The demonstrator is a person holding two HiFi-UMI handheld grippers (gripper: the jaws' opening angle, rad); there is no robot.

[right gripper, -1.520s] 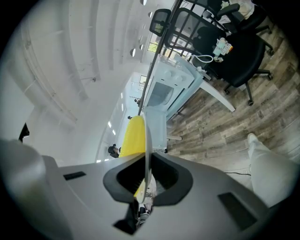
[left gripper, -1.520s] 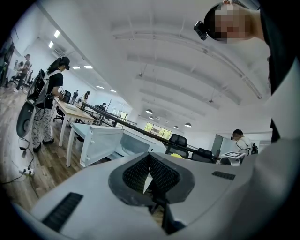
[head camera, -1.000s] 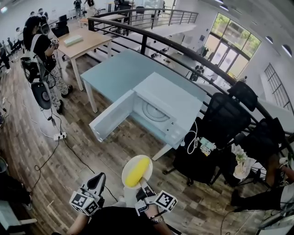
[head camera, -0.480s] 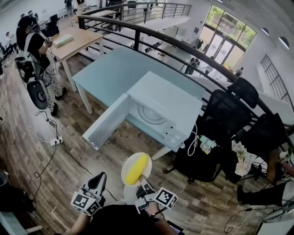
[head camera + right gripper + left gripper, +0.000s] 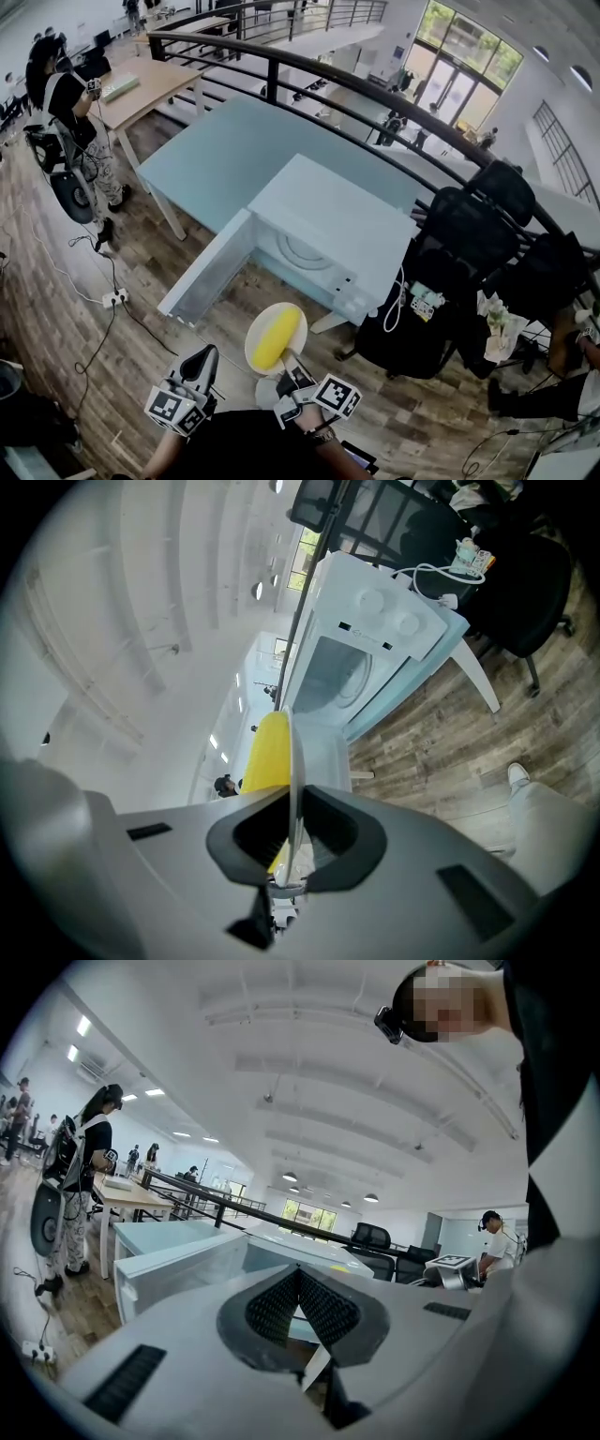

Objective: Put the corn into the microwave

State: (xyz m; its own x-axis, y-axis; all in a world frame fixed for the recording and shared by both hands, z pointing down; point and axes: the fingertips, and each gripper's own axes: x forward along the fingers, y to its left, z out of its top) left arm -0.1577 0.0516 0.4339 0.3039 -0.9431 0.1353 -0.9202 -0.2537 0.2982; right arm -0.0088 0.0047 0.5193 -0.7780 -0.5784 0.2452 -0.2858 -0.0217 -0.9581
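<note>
- My right gripper [image 5: 286, 364] is clamped on the near rim of a pale plate [image 5: 255, 328]; in the right gripper view the plate stands edge-on between the pads, which pinch it from both sides.
- The corn [image 5: 277, 338] lies on that plate, a yellow cob with its long axis pointing roughly toward the microwave [image 5: 337, 211]. It sits on the plate's upper face, clear of the pads.
- Plate and corn hang in the air over the wooden floor [image 5: 84, 319], just short of the oven and outside it.
- My left gripper [image 5: 206, 356] hovers beside the right one, on its left and a little lower in the head view. Its ribbed pads meet at the tips with nothing between them (an empty pinch).
- The microwave stands at the near corner of a pale blue table [image 5: 225, 150]. Its door [image 5: 204, 272] is swung wide to the left in the head view, and the round turntable [image 5: 305, 251] shows inside the open cavity.
- The control panel with its two knobs [image 5: 394, 616] faces me in the right gripper view.
- Black office chairs [image 5: 469, 234] stand right of the table, with a dark railing [image 5: 375, 103] curving behind it.
- A person [image 5: 70, 103] stands well away at the far left, beside a wooden table [image 5: 150, 84].
</note>
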